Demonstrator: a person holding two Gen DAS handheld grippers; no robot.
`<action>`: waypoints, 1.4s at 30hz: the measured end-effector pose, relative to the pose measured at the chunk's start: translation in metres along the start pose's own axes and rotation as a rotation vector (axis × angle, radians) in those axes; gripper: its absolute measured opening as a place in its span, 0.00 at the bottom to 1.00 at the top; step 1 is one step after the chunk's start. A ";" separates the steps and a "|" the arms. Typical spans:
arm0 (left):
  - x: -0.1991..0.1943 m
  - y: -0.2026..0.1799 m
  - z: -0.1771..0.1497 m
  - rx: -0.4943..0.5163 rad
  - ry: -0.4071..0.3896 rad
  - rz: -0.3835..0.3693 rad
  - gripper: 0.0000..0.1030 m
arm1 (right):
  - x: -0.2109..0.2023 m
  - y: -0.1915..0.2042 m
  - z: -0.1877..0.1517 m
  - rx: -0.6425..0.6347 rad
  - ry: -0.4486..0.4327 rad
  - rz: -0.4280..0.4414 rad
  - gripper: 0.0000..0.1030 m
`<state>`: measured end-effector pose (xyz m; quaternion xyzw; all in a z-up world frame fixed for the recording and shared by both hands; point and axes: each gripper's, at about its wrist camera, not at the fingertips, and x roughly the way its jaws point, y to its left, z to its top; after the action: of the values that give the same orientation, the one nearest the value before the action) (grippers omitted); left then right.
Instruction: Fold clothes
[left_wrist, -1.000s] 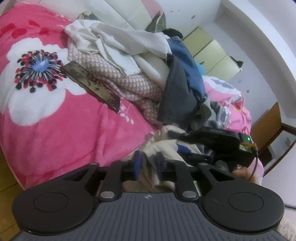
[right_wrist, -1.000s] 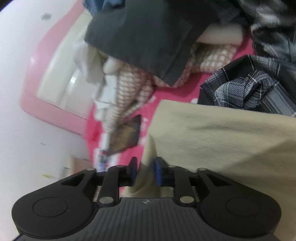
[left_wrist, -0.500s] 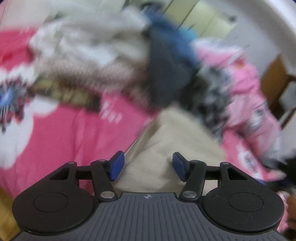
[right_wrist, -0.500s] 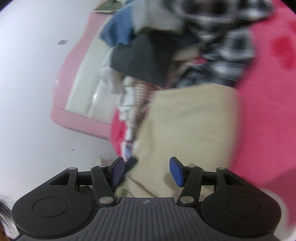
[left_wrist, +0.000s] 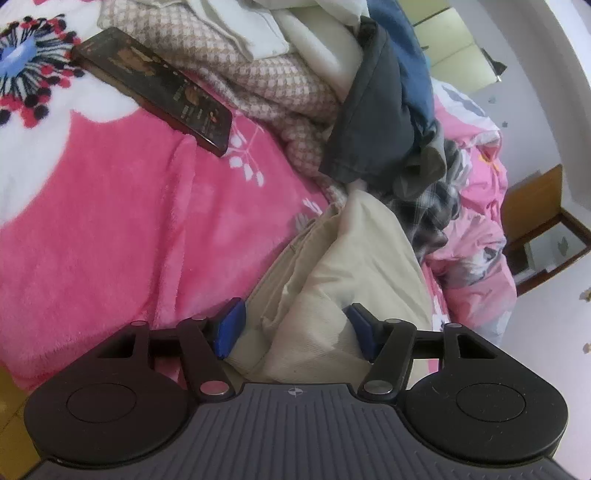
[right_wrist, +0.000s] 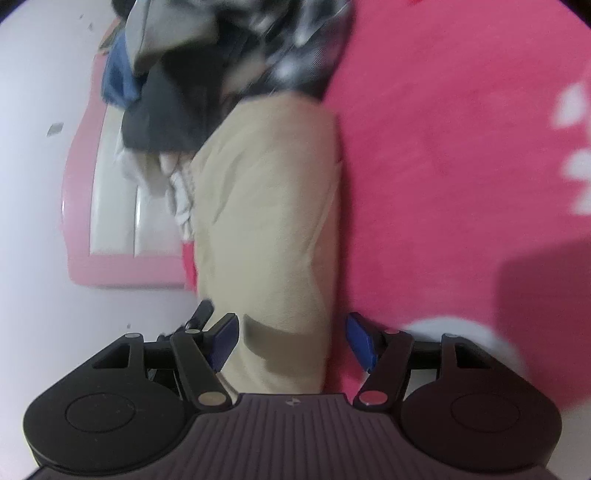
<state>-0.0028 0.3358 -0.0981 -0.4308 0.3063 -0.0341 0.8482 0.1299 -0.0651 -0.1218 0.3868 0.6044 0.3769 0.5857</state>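
The left gripper (left_wrist: 293, 328) has its fingers spread wide, and the folded beige garment (left_wrist: 343, 295) bunches up between and ahead of them on the pink blanket (left_wrist: 129, 229). The right gripper (right_wrist: 291, 341) is equally wide, the same beige garment (right_wrist: 273, 221) running forward between its fingers. To fold well, I judge each should pinch one edge only, then lift evenly, clear of the clothes pile (left_wrist: 373, 110) ahead and the book (left_wrist: 155, 88) beyond the left finger.

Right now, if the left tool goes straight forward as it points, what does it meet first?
Most likely the beige garment: its bunched fold lies directly between the open fingers of the left tool. Behind it sits the clothes pile, though depth is unclear.
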 end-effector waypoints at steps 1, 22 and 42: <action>0.000 0.001 0.000 -0.005 -0.004 0.000 0.60 | 0.007 0.002 0.000 -0.007 0.018 0.014 0.65; 0.016 -0.040 -0.052 -0.074 0.146 -0.075 0.50 | -0.042 -0.006 -0.017 -0.073 -0.092 0.091 0.26; 0.087 -0.176 -0.178 0.234 0.390 -0.208 0.54 | -0.314 -0.096 -0.129 -0.050 -0.598 -0.126 0.46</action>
<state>0.0060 0.0708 -0.0869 -0.3444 0.4121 -0.2389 0.8090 0.0036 -0.3908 -0.0744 0.4276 0.4184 0.2239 0.7694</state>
